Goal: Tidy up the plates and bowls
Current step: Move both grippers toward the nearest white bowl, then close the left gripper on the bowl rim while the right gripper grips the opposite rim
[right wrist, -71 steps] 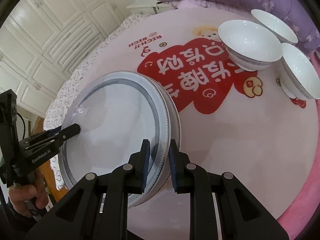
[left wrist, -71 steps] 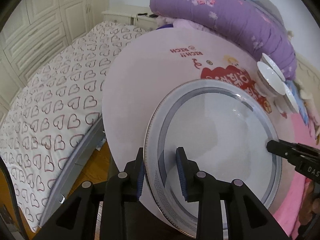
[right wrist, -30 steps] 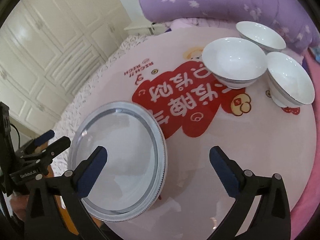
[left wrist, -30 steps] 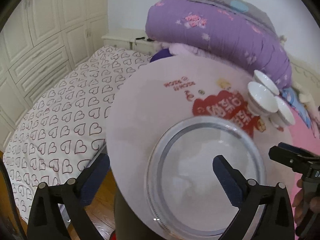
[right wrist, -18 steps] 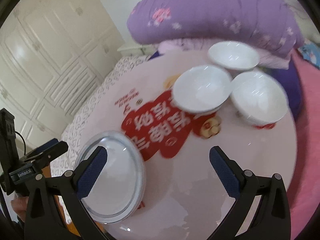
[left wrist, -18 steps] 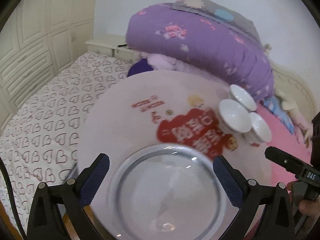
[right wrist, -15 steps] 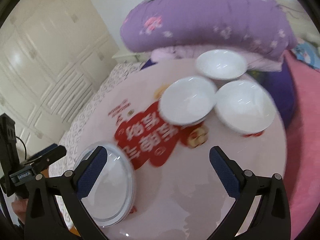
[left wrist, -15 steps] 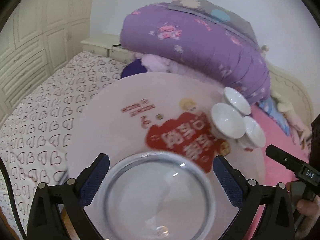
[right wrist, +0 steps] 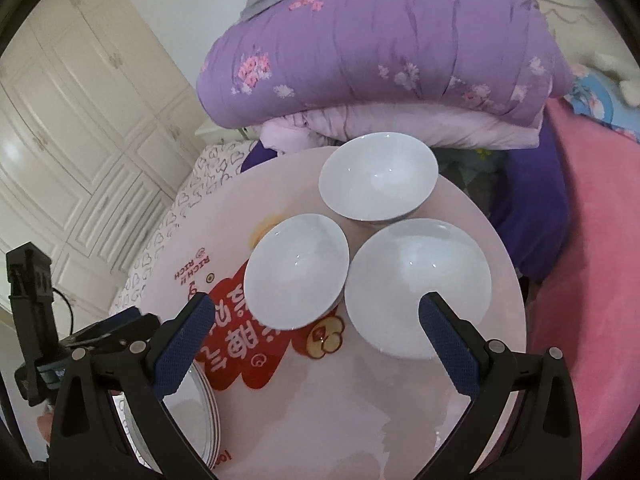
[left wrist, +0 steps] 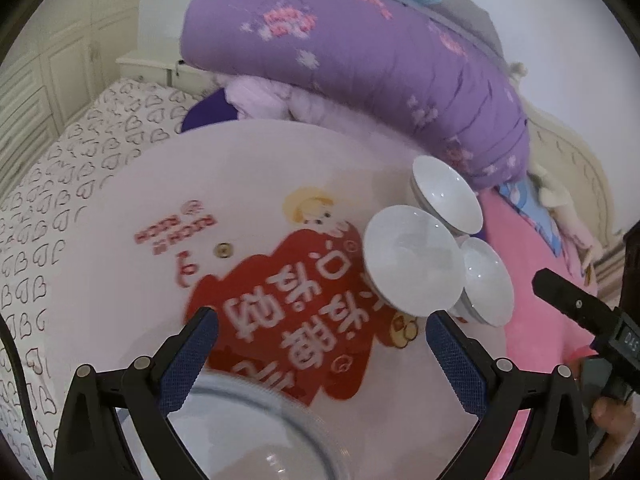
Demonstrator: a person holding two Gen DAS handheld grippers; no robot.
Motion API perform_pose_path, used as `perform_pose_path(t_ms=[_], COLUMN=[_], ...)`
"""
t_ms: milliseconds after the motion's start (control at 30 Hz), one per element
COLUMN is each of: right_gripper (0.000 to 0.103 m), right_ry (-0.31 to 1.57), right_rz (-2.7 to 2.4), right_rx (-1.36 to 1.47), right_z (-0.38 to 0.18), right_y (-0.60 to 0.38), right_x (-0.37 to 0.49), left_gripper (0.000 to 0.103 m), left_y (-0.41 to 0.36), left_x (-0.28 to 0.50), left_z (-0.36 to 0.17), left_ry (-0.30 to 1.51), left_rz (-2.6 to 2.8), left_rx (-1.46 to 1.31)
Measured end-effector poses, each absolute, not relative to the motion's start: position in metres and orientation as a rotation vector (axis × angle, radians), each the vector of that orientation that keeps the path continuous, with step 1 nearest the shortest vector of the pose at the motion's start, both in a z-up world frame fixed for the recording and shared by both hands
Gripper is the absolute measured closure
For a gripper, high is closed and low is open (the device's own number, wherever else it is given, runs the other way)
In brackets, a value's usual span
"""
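Three white bowls stand close together on the round pink table: one in the middle, one at the far edge, one at the right. In the left wrist view they sit at the right: near bowl, far bowl, right bowl. A stack of grey-rimmed plates lies at the near left edge, also in the right wrist view. My left gripper is open and empty above the plates. My right gripper is open and empty, just short of the bowls.
A rolled purple quilt lies behind the table. A heart-print bed is to the left, pink bedding to the right, white wardrobes at far left. The table bears a red printed sticker.
Both grippers let go of the plate stack and opened wide. They then pulled back, rose and swung right toward the bowls; the plates stay at the table's near left edge.
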State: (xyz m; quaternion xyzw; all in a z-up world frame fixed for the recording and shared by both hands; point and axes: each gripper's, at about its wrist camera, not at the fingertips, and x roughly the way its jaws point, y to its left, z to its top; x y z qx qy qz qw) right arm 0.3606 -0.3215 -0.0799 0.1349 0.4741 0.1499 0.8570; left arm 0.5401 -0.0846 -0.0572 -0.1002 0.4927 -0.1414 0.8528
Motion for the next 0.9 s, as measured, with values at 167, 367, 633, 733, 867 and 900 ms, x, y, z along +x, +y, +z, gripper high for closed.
perform_pose_path(t_ms=[167, 367, 633, 733, 867, 900], right_gripper=[0.001, 0.007, 0.038, 0.045, 0.053, 0.054], right_ry=[1.022, 1.036, 1.082, 1.109, 1.156, 1.162], right_rz=[0.311, 0.333, 0.374, 0.382, 0.392, 0.391], right_rx=[0.291, 0.284, 0.238, 0.215, 0.170, 0.158], right_z=[-0.092, -0.098, -0.106, -0.112, -0.122, -0.124], right_y=[-0.322, -0.316, -0.297, -0.294, -0.289, -0.288], right_x=[0.367, 0.375, 0.417, 0.430, 0.441, 0.443], left_gripper=[0.002, 0.003, 0.019, 0.026, 0.035, 0.036], left_y=[-0.110, -0.119, -0.130, -0.135, -0.142, -0.144], left_x=[0.571, 0.593, 0.616, 0.622, 0.631, 0.633], left_z=[-0.079, -0.097, -0.122, -0.130, -0.139, -0.141], left_ry=[1.073, 1.086, 1.141, 1.167, 1.196, 1.203], left_rz=[-0.306, -0.293, -0.283, -0.290, -0.307, -0.310], left_rx=[-0.198, -0.200, -0.216, -0.224, -0.232, -0.233])
